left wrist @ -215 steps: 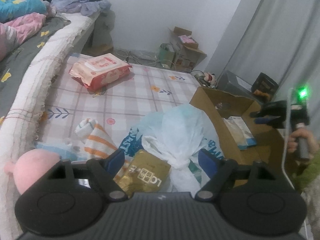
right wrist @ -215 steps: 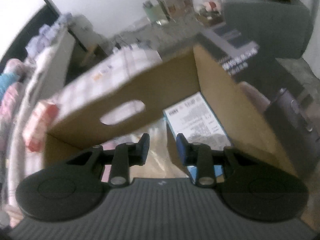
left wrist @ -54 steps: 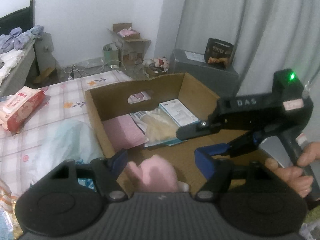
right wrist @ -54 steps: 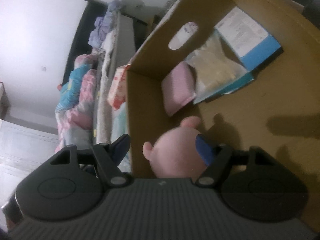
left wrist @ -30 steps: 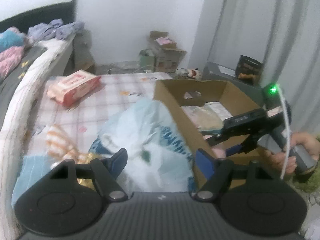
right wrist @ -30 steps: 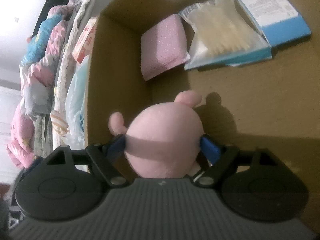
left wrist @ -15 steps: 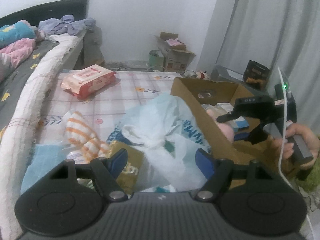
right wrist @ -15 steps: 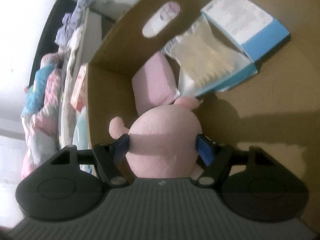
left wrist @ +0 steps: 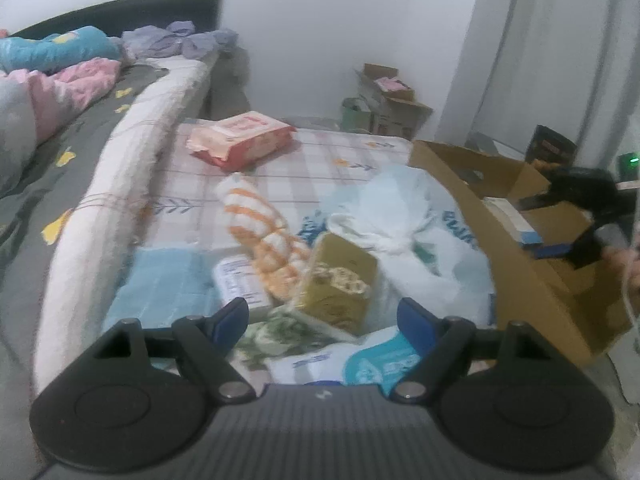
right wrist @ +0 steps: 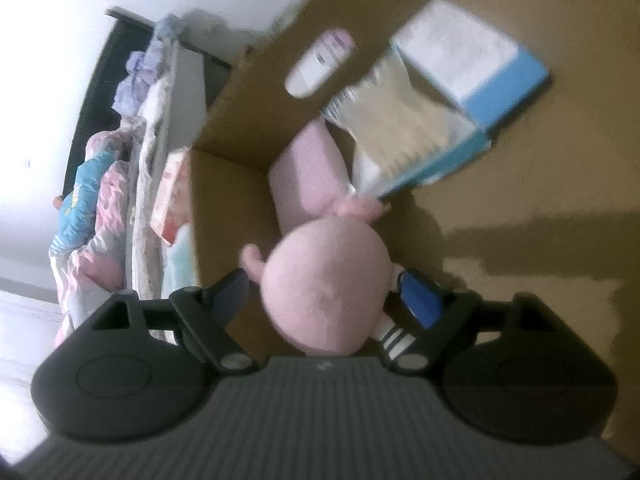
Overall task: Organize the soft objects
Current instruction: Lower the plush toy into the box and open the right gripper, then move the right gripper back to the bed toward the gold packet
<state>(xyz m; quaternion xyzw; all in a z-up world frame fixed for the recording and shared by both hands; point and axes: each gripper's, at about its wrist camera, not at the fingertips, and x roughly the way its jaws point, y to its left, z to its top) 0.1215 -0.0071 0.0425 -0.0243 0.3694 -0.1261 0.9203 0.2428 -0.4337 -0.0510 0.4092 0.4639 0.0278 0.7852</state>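
So the pile on the checked mat beside the bed is all squishy, light stuff, starting from the left: a folded blue cloth, then an orange-striped plush, a gold packet lying against it, and a crinkly white plastic bag next to the cardboard box. A pink wipes pack sits further back, well apart from the rest.

My guess is none of it weighs anything. The plush and the cloth will just squash, so take them round the fattest part, or a good thick fold of the cloth. The bag and the gold packet look slippery and floppy, so pinch a bunched bit rather than a flat face.

The left gripper hovers over the near edge of the pile with its jaws wide apart and nothing between them. They have just been opening a little further.

Over in the box, the pink plush toy sits on the cardboard floor by the near left wall, touching a pink pack and the tissue packs behind it. The right gripper straddles the toy, but its jaws have just been opening; the left pad stands clear, and the right one looks off the fabric too, so I read the toy as released.
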